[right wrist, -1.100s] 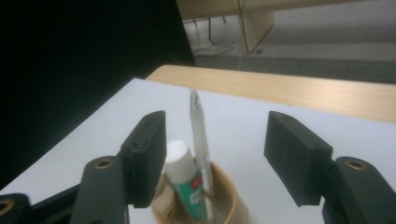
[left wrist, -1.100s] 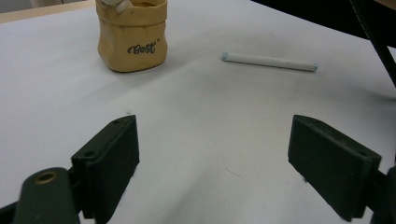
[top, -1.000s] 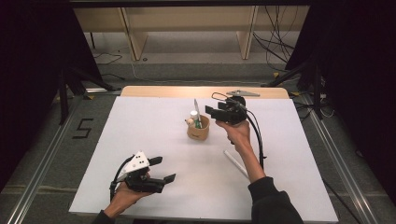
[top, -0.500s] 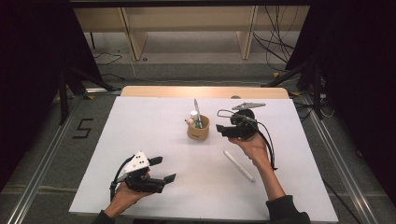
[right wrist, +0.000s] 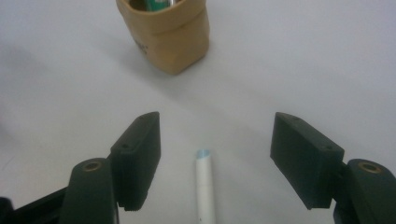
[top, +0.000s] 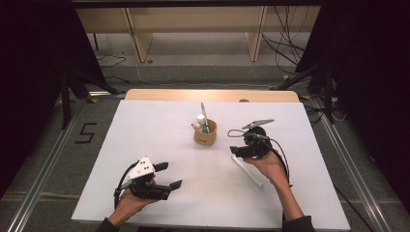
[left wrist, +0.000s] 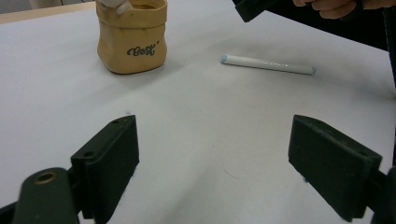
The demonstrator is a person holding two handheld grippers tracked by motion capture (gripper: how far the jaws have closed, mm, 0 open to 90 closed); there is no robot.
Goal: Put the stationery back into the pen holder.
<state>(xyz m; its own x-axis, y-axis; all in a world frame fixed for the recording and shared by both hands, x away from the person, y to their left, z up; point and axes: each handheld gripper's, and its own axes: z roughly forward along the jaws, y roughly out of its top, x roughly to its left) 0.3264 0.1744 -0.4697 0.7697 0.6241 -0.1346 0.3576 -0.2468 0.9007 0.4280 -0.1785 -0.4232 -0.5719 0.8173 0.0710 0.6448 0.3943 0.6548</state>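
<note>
I have brought my right claw (top: 234, 151) away from the tan cup (top: 205, 134) and down over the white pen (top: 247, 171), jaws wide with nothing pinched; the pen tip sits between them in the right gripper view. That sets me up to pick the pen off the surface (top: 159, 121), right of its middle. My left claw (top: 169, 176) rests wide open near the front edge. The cup's contents are cut off and hard to tell apart

Place: my lab recording rig
Signs: black curtains around my white table (top: 159, 140), loose cables (top: 285, 53) behind it, floor rails (top: 41, 193) beside it
</note>
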